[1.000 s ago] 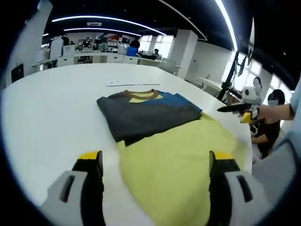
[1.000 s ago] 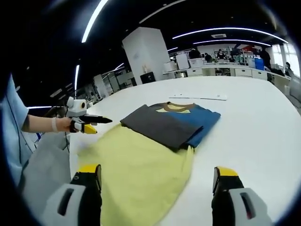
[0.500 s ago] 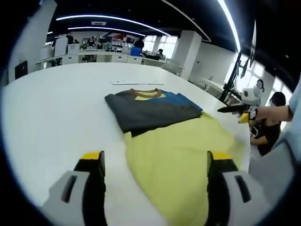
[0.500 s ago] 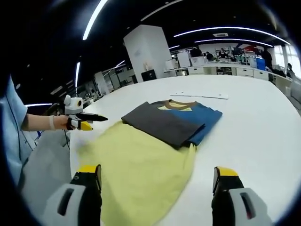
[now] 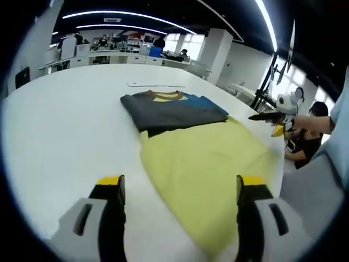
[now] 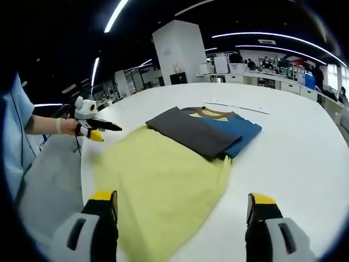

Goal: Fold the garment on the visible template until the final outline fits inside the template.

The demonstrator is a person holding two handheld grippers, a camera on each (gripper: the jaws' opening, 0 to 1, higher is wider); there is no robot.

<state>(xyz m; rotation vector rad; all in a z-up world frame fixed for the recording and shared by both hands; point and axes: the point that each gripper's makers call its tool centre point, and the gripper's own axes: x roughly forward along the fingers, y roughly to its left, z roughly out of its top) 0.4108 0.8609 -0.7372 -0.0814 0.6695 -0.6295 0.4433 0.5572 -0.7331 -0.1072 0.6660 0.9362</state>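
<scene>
We can't make out how the yellow shirt point(image 5: 210, 169) meets the folded dark pile point(image 5: 172, 112) on the white table point(image 5: 60, 125), since its top edge tucks under. Left gripper point(image 5: 180, 185) and right gripper point(image 6: 182, 199) hang spread apart, holding nothing. Compared with a second ago, both views have crept forward a little and the shirt hasn't moved.

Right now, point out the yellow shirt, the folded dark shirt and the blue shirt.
yellow shirt point(image 6: 163, 185), right gripper view, middle of the cloth
folded dark shirt point(image 6: 191, 132), right gripper view, top panel
blue shirt point(image 6: 242, 131), right gripper view, exposed side

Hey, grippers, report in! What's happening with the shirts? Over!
Left gripper open, right gripper open, both empty. Yellow shirt spread flat, unfolded. Folded shirts resting beyond it.
</scene>
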